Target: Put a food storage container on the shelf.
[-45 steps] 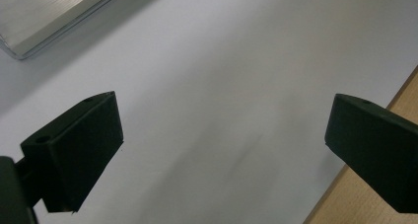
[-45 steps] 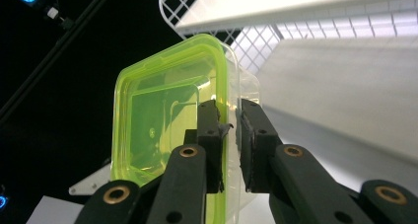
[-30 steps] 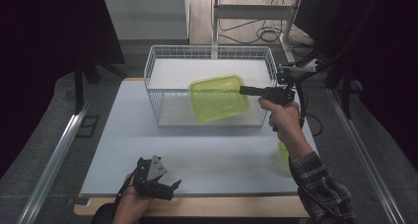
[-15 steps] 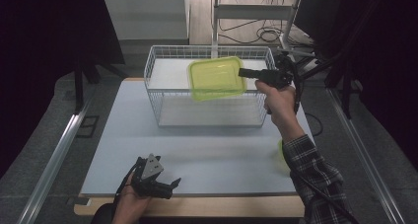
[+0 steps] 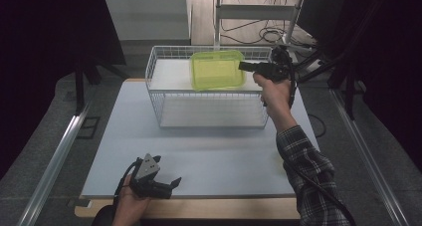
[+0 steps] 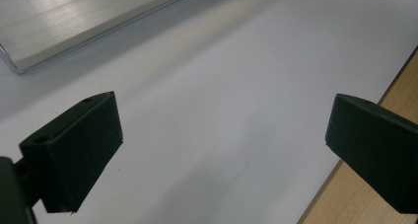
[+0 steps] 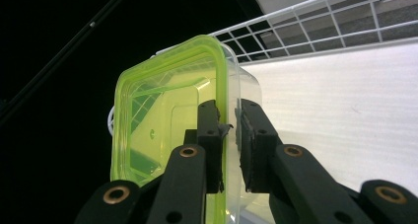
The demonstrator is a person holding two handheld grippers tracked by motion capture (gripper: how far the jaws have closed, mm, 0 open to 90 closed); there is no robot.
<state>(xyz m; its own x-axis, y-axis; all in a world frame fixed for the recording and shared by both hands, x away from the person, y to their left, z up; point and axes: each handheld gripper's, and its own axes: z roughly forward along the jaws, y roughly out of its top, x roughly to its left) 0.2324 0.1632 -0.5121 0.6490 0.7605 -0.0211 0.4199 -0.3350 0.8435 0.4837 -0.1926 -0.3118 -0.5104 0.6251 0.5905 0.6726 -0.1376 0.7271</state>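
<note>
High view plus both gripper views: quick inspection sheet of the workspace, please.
Surface: white mat on a wooden table, bare where visible.
Job's things: lime-green lidded container held over the far side of the white wire basket.
Clutter: nothing seen.
Grippers: right gripper shut on the container's edge; left gripper open, low at the mat's near edge.
Cables: loose coils on the floor behind the table; one cable runs along the right sleeve.
Surroundings: dark, metal rails on the floor at both sides.

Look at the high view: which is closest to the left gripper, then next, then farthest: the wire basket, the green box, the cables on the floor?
From the left gripper:
1. Wire basket, mid-table.
2. Green box, held above the basket's far side.
3. Cables, on the floor beyond the table.
</note>
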